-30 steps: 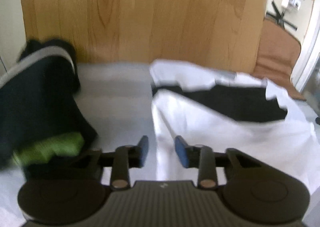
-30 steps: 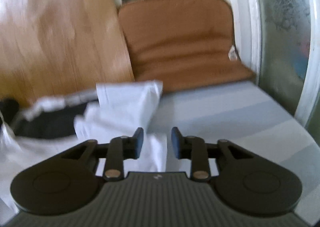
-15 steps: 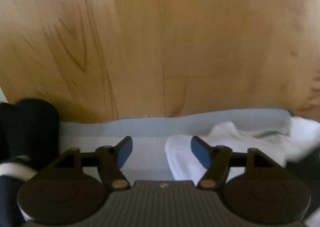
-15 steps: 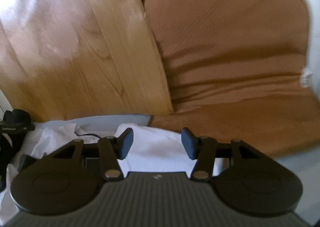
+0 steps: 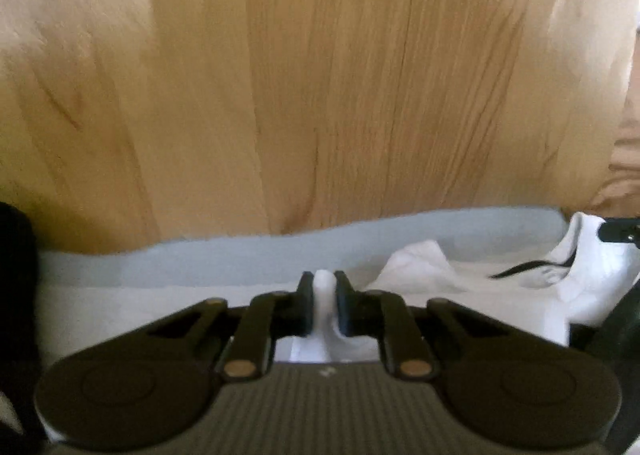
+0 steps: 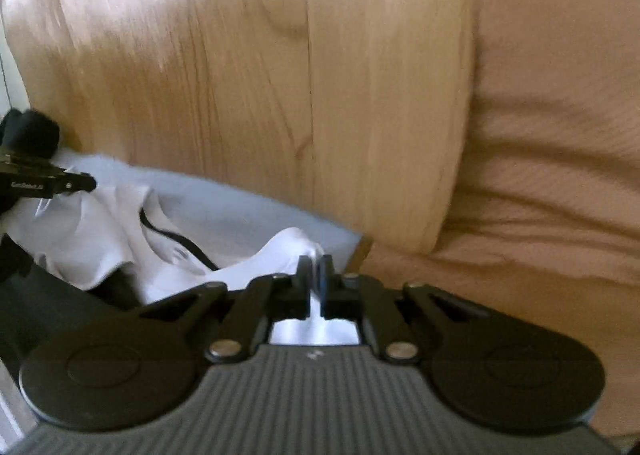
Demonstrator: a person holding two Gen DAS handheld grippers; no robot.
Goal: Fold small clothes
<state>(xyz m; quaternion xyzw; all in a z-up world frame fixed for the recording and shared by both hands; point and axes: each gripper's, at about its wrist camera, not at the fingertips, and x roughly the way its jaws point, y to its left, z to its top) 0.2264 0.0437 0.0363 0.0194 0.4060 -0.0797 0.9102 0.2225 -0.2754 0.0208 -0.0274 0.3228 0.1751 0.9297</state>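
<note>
1. Pinching the white garment at two points along its far edge, I have both tools closed on cloth; my left tool has just shut its jaws, and a nub of white fabric stands up between the pads; my right tool has just shut likewise, with a thin white fold caught between its pads.

2. Taking the wooden board as landmark: the garment lies on the pale grey bed surface at the board's foot, its held edge running along the board's base; my left tool grips the end farther from the brown cushion, my right tool the end beside the board's corner, next to that cushion.

3. The garment's long axis, as I judge it, runs from one tool to the other, parallel to the board; the rest of the cloth, with a thin black line across it, lies slack between the two grips and trails away from the board, toward me.

4. The coming move turns on that layout, I think: with both corners held at the board side and the loose body lying on my side, the fold must carry the held edge away from the board and over the cloth; both tools should travel together, keeping the edge taut and parallel to the board.

5. A dark garment sits beyond my left tool, away from the white one.
</note>
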